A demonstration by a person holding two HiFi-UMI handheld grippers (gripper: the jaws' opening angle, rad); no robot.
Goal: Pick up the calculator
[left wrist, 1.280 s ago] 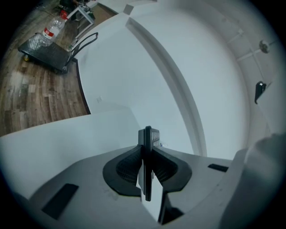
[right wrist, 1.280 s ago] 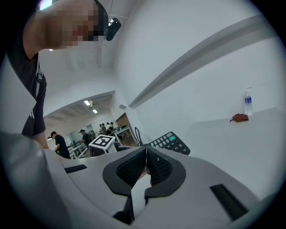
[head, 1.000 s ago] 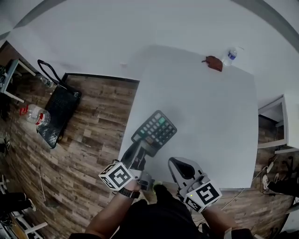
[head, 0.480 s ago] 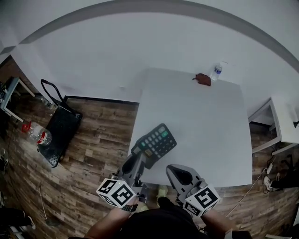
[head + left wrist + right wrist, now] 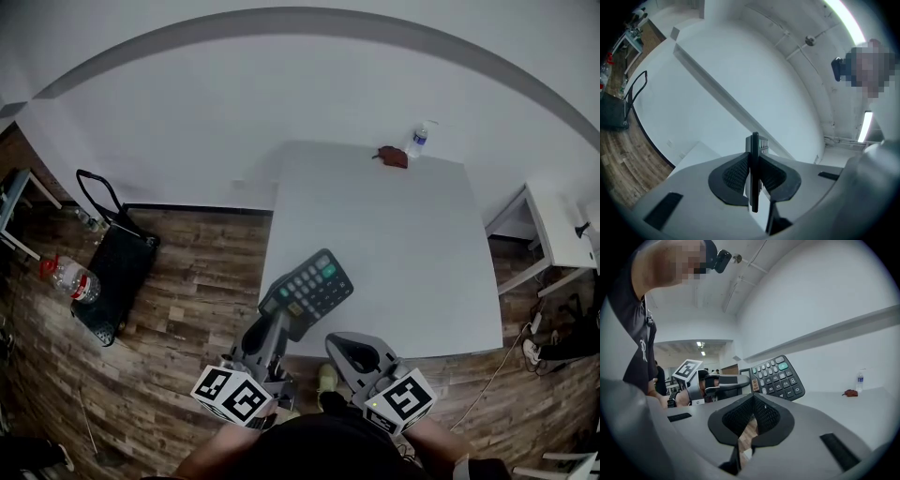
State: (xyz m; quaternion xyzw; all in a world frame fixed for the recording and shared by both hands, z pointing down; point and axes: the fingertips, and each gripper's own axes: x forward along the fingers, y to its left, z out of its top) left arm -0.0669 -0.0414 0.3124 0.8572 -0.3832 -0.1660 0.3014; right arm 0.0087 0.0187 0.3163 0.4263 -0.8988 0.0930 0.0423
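The calculator [image 5: 311, 284], judged light, rigid and smooth-cased, is held tilted above the worktop's [image 5: 412, 244] near-left corner, clamped by its near edge in the left gripper's [image 5: 279, 319] jaws, an edge hold liable to pivot; the right gripper's [image 5: 349, 349] jaws are together, empty.

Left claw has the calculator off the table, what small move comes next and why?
Probably hold it level and steady: the left claw grips the calculator by one edge only, clear of the table, so a quick swing could twist it loose.
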